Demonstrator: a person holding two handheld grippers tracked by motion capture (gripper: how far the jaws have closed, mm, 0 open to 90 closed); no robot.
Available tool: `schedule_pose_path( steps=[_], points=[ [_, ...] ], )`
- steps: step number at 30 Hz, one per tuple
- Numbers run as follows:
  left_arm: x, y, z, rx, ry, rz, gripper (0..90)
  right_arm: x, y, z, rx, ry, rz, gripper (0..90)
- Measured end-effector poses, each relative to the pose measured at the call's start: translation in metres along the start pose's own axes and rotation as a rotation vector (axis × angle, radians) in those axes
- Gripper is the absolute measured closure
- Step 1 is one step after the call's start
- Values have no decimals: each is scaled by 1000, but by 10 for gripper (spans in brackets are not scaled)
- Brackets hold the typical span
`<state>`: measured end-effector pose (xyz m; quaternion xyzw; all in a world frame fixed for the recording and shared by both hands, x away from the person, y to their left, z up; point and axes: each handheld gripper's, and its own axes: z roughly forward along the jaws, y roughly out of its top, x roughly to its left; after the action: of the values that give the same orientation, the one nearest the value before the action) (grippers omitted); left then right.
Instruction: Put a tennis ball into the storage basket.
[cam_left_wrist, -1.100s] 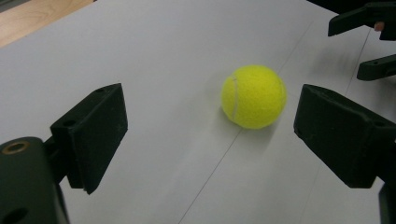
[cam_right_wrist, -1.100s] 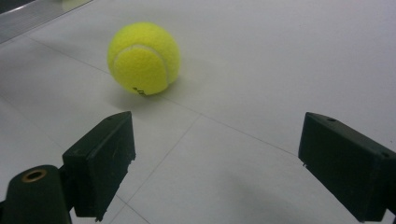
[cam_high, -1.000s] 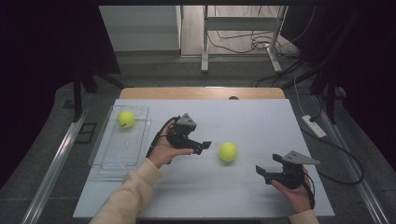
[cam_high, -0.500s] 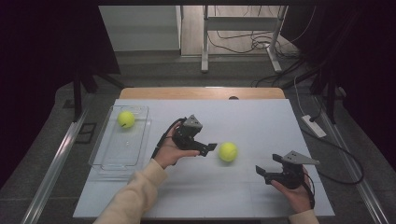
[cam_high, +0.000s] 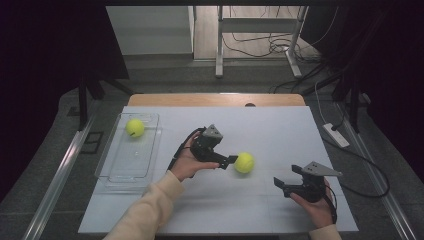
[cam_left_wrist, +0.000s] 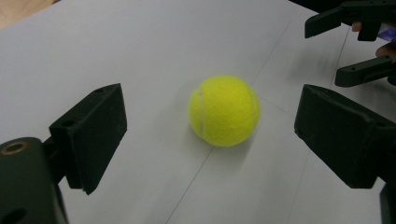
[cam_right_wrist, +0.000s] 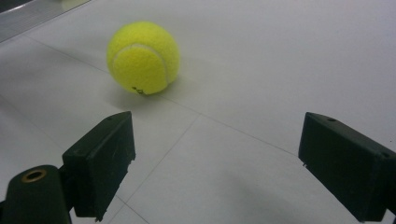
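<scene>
Left claw (cam_high: 231, 161) beside ball (cam_high: 244, 162)

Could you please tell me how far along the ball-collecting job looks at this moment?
Done: one yellow tennis ball already lies in the clear plastic tray on the table's left. In hand: the left gripper, jaws open, is lined up on the second yellow tennis ball, which sits on the white table untouched. Left: gripping that ball and carrying it to the tray. The right gripper waits open nearby.
</scene>
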<state>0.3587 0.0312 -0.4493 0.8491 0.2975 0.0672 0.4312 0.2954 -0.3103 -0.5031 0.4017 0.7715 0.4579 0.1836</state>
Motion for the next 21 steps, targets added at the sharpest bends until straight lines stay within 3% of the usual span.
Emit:
schedule_pose_path(
  steps=[13,21],
  points=[
    [-3,5,11,11,-9,1,103,-1,1,0,-2,-2,-2,110],
    [-5,7,26,33,-24,-3,98,0,0,1,1,0,-7,110]
  ],
)
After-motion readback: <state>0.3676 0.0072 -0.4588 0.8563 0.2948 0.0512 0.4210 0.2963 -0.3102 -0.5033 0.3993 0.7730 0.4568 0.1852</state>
